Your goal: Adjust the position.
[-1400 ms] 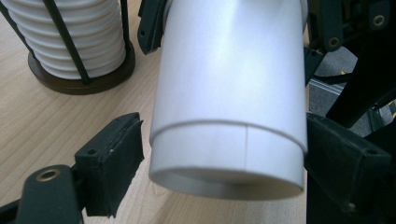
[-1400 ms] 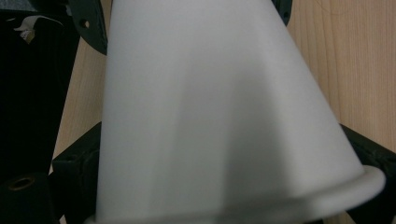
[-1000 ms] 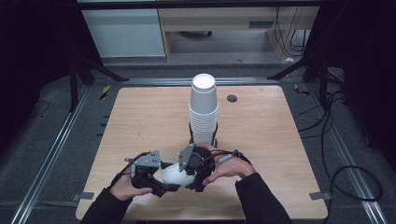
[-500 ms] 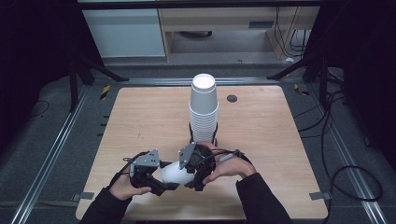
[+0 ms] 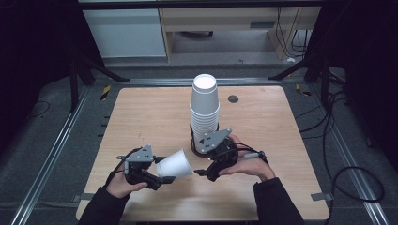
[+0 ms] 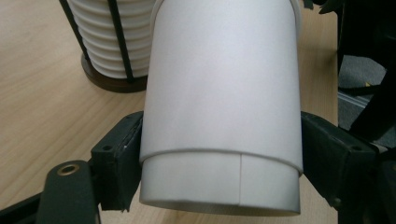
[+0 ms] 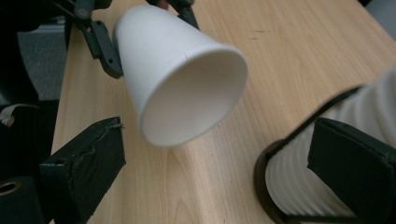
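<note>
A white paper cup (image 5: 174,164) lies on its side just above the table, mouth pointing right. My left gripper (image 5: 160,171) is shut on it near its base; in the left gripper view both pads (image 6: 119,158) press the cup (image 6: 219,93) from either side. My right gripper (image 5: 197,161) stands open a little to the right of the cup's mouth, apart from it. In the right gripper view the cup (image 7: 177,79) hangs ahead of the right gripper (image 7: 219,175), whose jaws are wide apart with nothing between them.
A tall stack of white cups (image 5: 204,105) stands in a black wire holder at the middle of the wooden table (image 5: 141,117), just behind my right gripper. A small dark round inset (image 5: 233,99) lies at the far right. Metal rails run along the table's sides.
My right gripper has drawn back to the right and slightly up, away from the cup's mouth. The cup stays in my left gripper, which has hardly moved.
</note>
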Demonstrator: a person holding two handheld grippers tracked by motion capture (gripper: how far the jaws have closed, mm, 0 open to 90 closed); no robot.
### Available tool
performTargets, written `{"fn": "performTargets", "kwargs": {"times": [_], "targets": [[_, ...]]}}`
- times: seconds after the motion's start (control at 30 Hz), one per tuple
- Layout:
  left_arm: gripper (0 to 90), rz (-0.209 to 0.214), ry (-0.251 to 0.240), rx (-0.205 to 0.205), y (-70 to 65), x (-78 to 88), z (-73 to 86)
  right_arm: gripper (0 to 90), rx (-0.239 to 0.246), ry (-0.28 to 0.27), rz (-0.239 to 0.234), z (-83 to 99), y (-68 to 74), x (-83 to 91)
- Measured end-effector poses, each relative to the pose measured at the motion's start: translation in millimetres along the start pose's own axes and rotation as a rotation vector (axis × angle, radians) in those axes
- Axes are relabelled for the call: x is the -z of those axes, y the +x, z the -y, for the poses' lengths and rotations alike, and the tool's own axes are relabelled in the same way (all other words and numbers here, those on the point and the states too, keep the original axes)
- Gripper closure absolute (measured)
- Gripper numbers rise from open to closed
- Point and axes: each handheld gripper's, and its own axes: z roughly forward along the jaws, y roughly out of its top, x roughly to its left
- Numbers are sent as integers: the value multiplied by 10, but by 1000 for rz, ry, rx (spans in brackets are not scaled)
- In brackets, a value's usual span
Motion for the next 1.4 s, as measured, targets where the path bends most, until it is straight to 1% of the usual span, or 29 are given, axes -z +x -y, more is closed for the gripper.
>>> {"fn": "performTargets", "kwargs": {"times": [0.1, 0.13, 0.2, 0.33, 0.4, 0.43, 0.5, 0.57, 0.67, 0.7, 0.73, 0.77, 0.8, 0.83, 0.97, 1.03, 1.13, 1.2, 1.33, 1.37, 1.4], "targets": [[211, -5, -56, 6, 3, 34, -13, 42, -54, -38, 28, 118, -19, 98], [211, 0, -66, 12, 5, 38, -14, 42, -72, -53, 33, 164, -16, 132], [211, -2, -95, 19, 6, 40, -14, 44, -90, -73, 43, 222, -6, 173], [210, 4, -129, 29, 4, 36, -17, 45, -139, -124, 35, 330, 31, 239], [210, 11, -144, 28, -2, 34, -21, 46, -154, -149, 39, 377, 55, 251], [210, 18, -157, 31, -10, 30, -25, 45, -161, -155, 32, 391, 62, 252], [210, 27, -167, 27, -23, 23, -30, 45, -176, -176, 26, 430, 81, 244], [210, 35, -171, 22, -43, 9, -38, 45, -187, -192, 14, 455, 93, 230], [211, 45, -178, 15, -66, -2, -45, 45, -196, -193, 2, 459, 99, 194], [210, 51, -180, 15, -72, -6, -48, 45, -205, -215, -14, 454, 105, 180], [210, 51, -185, 12, -79, -14, -52, 45, -205, -215, -14, 454, 105, 180], [211, 64, -188, 16, -93, -42, -52, 45, -215, -234, -37, 449, 111, 158], [210, 64, -188, 16, -93, -42, -52, 45, -215, -234, -37, 449, 111, 158], [210, 73, -182, 13, -115, -85, -46, 45, -222, -244, -55, 446, 117, 126], [210, 80, -166, -2, -144, -129, -48, 45, -224, -239, -73, 447, 128, 70], [210, 90, -167, -8, -160, -135, -54, 45, -232, -243, -87, 451, 127, 37], [211, 92, -165, -15, -176, -141, -57, 47, -233, -246, -101, 447, 128, -9], [211, 99, -161, -24, -188, -150, -58, 47, -235, -255, -115, 442, 129, -25], [211, 125, -162, -35, -223, -170, -67, 48, -234, -264, -133, 432, 132, -45], [211, 126, -160, -39, -231, -174, -70, 46, -230, -258, -145, 428, 140, -64], [211, 129, -159, -41, -236, -179, -70, 46, -230, -258, -145, 428, 140, -64]]}}
